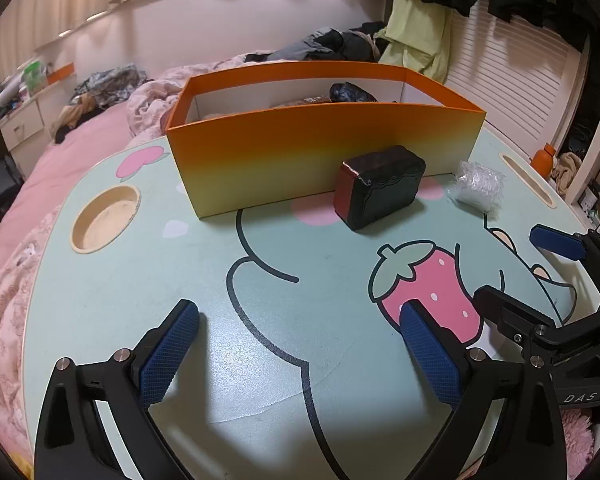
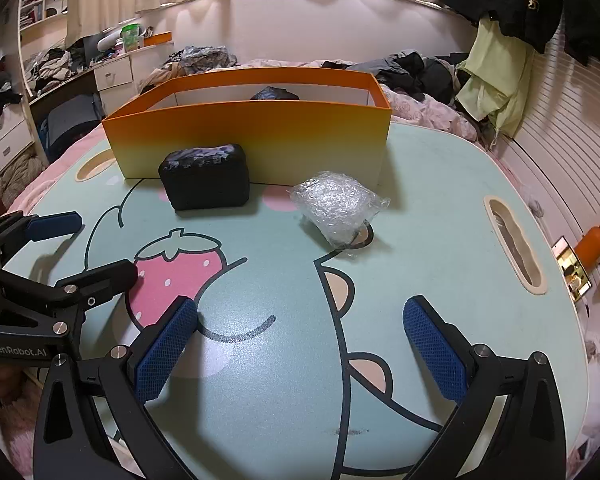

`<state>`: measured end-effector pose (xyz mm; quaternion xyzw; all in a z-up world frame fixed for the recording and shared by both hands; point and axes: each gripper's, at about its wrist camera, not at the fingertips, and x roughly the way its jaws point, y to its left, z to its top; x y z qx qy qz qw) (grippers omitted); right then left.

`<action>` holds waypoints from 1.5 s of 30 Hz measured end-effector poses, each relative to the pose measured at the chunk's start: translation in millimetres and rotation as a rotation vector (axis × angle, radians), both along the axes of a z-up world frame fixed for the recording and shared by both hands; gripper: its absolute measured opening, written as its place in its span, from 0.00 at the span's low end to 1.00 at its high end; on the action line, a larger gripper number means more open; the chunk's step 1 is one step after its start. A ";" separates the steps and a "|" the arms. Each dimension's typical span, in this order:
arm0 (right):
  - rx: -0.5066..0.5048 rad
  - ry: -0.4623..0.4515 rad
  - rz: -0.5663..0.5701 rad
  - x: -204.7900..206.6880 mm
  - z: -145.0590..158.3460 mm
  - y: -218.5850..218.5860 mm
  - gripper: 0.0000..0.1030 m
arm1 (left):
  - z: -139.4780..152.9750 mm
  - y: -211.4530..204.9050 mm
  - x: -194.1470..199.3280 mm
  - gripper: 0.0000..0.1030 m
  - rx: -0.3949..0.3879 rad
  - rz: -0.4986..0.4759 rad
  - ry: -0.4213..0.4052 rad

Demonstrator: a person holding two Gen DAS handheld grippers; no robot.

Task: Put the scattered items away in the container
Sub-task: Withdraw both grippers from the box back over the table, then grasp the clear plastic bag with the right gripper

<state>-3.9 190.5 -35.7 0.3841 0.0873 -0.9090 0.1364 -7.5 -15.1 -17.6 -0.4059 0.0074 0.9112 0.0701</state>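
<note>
both the left gripper (image 1: 300, 344) and right gripper (image 2: 300, 340) gape empty over the counter (image 1: 140, 300); black case (image 1: 380, 192) and plastic bundle (image 2: 336, 204) lie beside the orange box (image 1: 320, 148)

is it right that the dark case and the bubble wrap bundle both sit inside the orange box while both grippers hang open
Not quite. The dark case and bubble wrap bundle sit on the table in front of the orange box, as the right wrist view shows. Both the left gripper and right gripper are open.

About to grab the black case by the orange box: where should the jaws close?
Grip the black case across its short rounded ends, coming from above and the near side. It leans on the orange box, so its back face is blocked.
</note>
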 end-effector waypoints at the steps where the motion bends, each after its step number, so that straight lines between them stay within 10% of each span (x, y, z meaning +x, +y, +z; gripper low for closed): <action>1: 0.000 0.000 0.000 0.0 0.0 0.1 1.00 | 0.0 -0.1 0.0 0.97 0.000 0.000 0.000; 45: -0.114 0.000 0.029 -31.7 31.4 13.6 1.00 | 0.5 9.0 -3.1 0.99 0.004 -0.017 -0.001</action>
